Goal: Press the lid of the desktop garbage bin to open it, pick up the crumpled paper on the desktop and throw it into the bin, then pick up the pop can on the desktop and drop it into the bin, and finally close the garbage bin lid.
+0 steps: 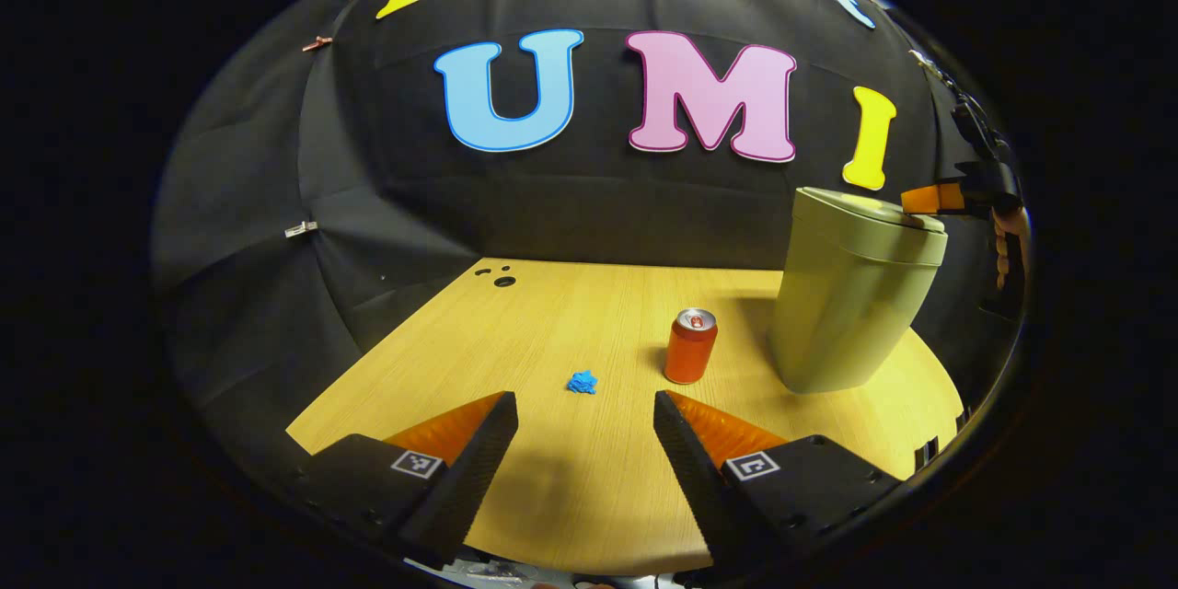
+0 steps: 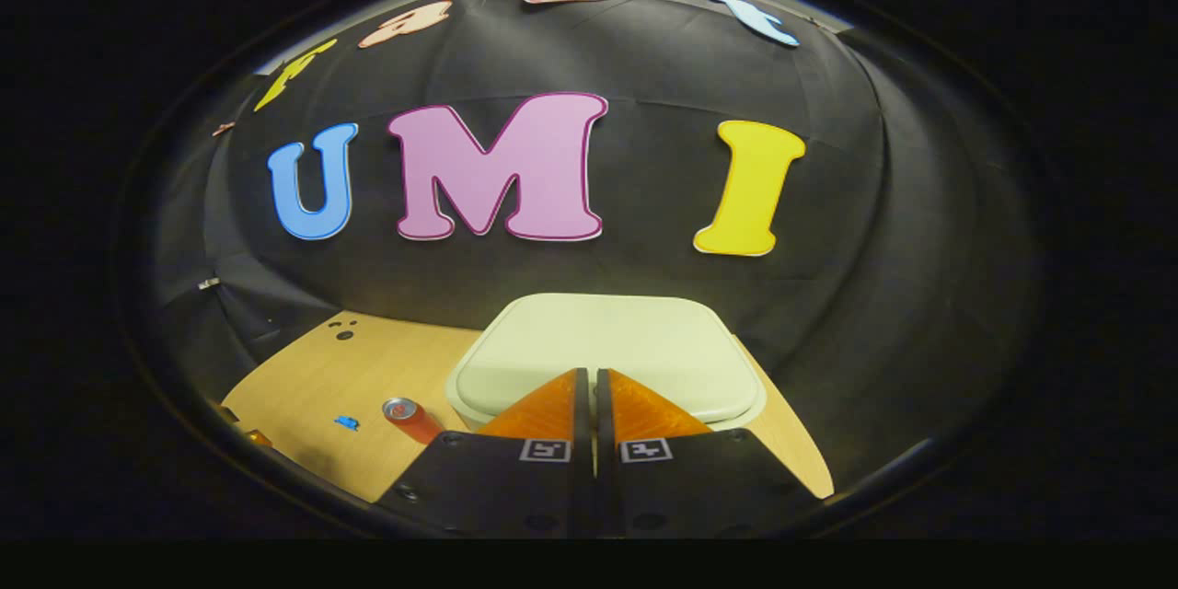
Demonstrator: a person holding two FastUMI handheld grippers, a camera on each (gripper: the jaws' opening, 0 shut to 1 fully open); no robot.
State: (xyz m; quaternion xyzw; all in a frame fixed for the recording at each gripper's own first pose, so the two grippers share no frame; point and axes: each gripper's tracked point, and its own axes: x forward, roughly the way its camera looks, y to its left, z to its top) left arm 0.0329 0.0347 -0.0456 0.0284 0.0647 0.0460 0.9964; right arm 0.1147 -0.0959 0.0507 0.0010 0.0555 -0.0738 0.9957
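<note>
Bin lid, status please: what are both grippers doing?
Right gripper shut, over closed bin lid. Left gripper open, empty. Crumpled paper, pop can untouched. Nothing blocking.

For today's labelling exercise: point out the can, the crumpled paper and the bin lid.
can (image 1: 690, 348): left gripper view, side wall.
paper (image 1: 582, 382): left gripper view, middle of the wad.
bin lid (image 2: 598, 340): right gripper view, flat top.

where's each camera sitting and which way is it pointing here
Left gripper view: low over the table, facing the booth wall past the crumpled paper, pop can and bin; the left gripper is open at the bottom.
Right gripper view: above the bin lid, facing the wall; the right gripper is shut, tips at the lid.
Shared: bin, can, paper, table; the left gripper view also catches the right gripper at the lid.
</note>
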